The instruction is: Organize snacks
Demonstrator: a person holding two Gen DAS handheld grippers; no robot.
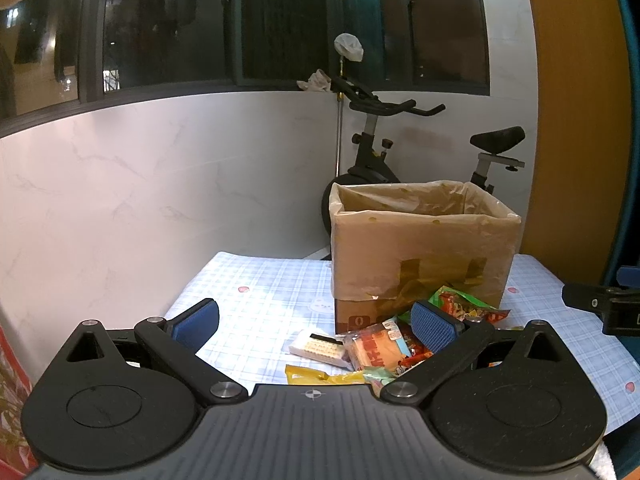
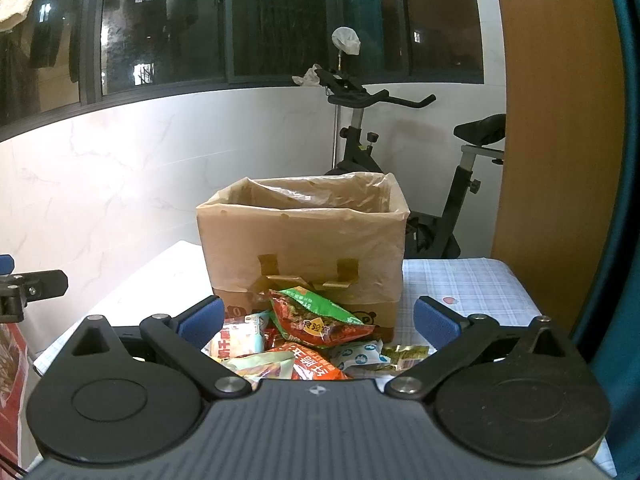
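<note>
Before the plastic-lined brown cardboard box, colourful snack packets lie heaped, and I hold my left gripper and right gripper wide open, empty, judging first pick next.

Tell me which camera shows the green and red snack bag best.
The right wrist view: the green and red snack bag lies central atop the pile, unobstructed, before the cardboard box. In the left wrist view, the same bag sits partly behind the left hand-held gripper, whose right finger covers part.
</note>
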